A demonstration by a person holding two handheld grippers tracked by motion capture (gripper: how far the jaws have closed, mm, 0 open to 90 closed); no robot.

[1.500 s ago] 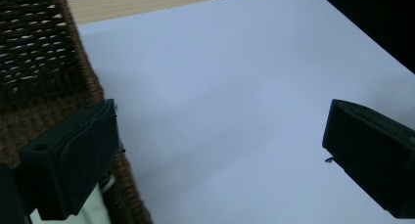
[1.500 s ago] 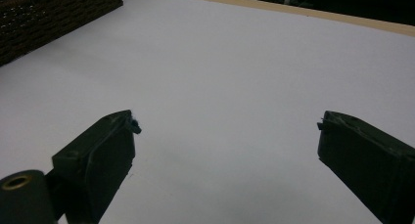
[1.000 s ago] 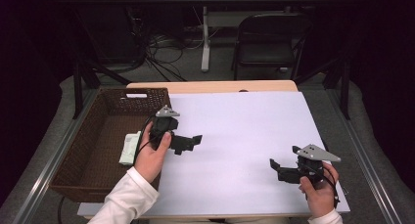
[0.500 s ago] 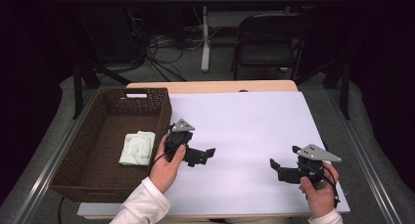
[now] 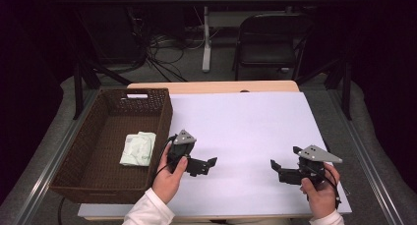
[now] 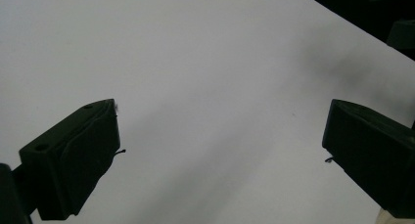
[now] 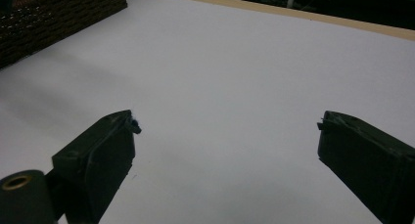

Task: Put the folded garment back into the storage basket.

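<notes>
With the folded pale-green cloth (image 5: 138,149) lying in the brown wicker basket (image 5: 69,161) just behind the wide-open, empty left gripper (image 5: 209,164), the placing step looks finished; next, likely rest beside the equally open right gripper (image 5: 275,167).

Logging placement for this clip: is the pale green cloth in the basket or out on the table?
In. The cloth lies folded on the floor of the wicker basket, apart from the left gripper.
</notes>
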